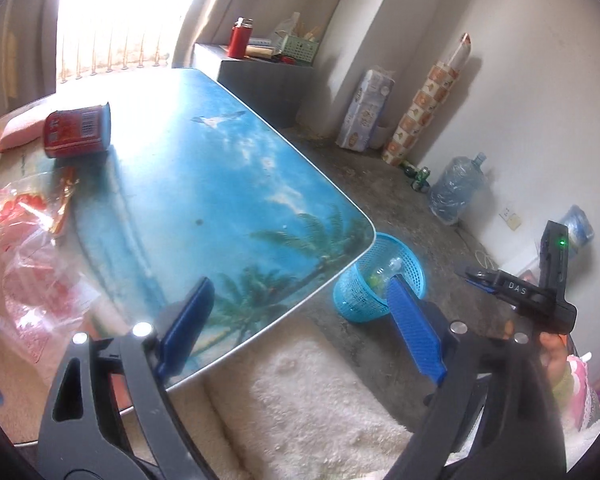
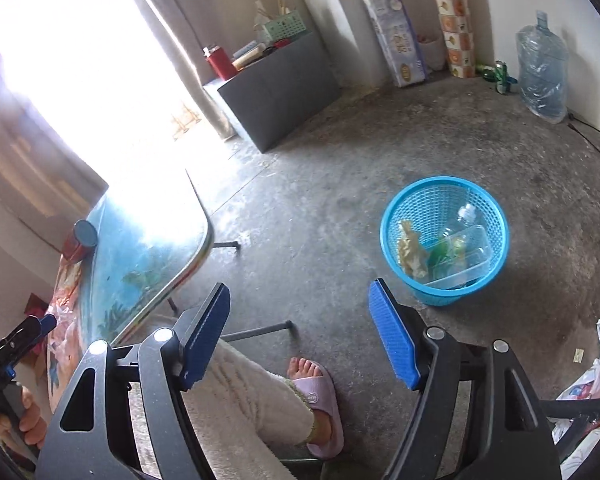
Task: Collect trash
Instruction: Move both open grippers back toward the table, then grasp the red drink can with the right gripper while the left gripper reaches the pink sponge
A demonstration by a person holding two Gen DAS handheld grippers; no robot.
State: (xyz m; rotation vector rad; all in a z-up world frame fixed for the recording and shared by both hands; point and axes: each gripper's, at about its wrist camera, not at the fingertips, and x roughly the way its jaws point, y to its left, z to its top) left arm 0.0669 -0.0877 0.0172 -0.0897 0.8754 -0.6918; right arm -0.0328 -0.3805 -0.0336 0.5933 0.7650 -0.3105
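Nearest us, both hand-held grippers, left [image 1: 296, 324] and right [image 2: 300, 332], gape wide and empty. The blue mesh plastic basket [image 2: 444, 296] on the floor holds trash; we next reach for the red cylindrical can [image 1: 78, 131] lying on the beach-print bench [image 1: 220, 184].

Glare from the window [image 1: 116, 12] washes out the worktop's [image 1: 228, 184] far end, and in the right wrist view most of its top burns white. The basket [image 1: 360, 296] sits half behind the worktop's corner and a blue pad; its contents are too small to name there. The clear bag [image 1: 24, 248] runs off the left edge, its print unreadable. The can's [image 1: 78, 132] label is a blur. In the right wrist view, a white bag [image 2: 596, 384] is cut by the right edge.
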